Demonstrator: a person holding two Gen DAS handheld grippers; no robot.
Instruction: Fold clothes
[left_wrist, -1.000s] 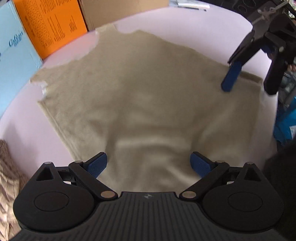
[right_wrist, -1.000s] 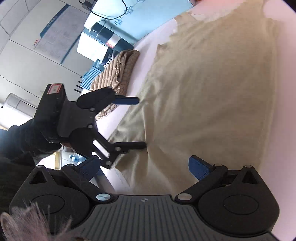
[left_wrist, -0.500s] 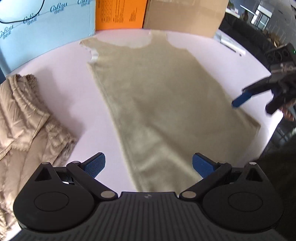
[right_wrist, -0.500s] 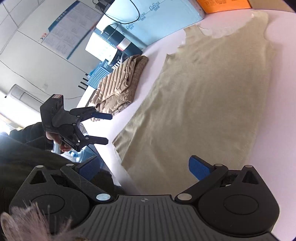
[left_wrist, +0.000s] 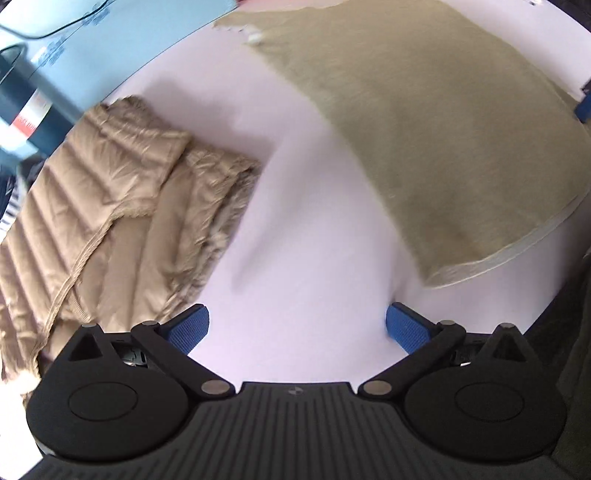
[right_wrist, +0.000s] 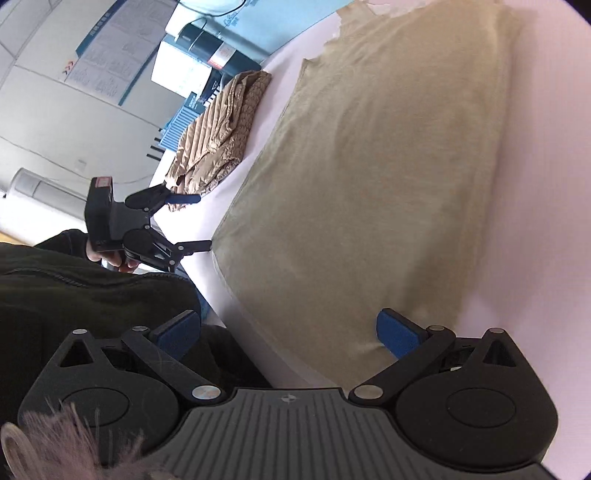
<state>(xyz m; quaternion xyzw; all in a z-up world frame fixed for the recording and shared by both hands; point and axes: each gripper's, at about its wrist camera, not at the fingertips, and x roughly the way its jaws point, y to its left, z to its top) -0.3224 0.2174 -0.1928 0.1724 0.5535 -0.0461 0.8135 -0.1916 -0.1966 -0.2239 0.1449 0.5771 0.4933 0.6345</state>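
Note:
A beige sleeveless top (left_wrist: 443, 122) lies flat on the white table (left_wrist: 306, 229), its hem corner near the table's front edge; the same top (right_wrist: 388, 166) fills the right wrist view. My left gripper (left_wrist: 297, 326) is open over bare table just left of that hem corner, with nothing between its fingers. It shows from the side in the right wrist view as the left gripper (right_wrist: 195, 221), held by a hand, its lower finger close to the hem corner. My right gripper (right_wrist: 288, 334) is open above the hem's right part, near the front table edge.
A folded tan quilted garment (left_wrist: 103, 206) lies on the table's left side, also the tan garment (right_wrist: 218, 136) in the right wrist view. A light-blue box (left_wrist: 92, 48) stands behind it. A person's dark sleeve and body (right_wrist: 92, 295) are at the table's front.
My left gripper has swung left, off the beige top, and now faces bare table with the tan garment at its left. My right gripper has dropped closer to the hem. Both stay open.

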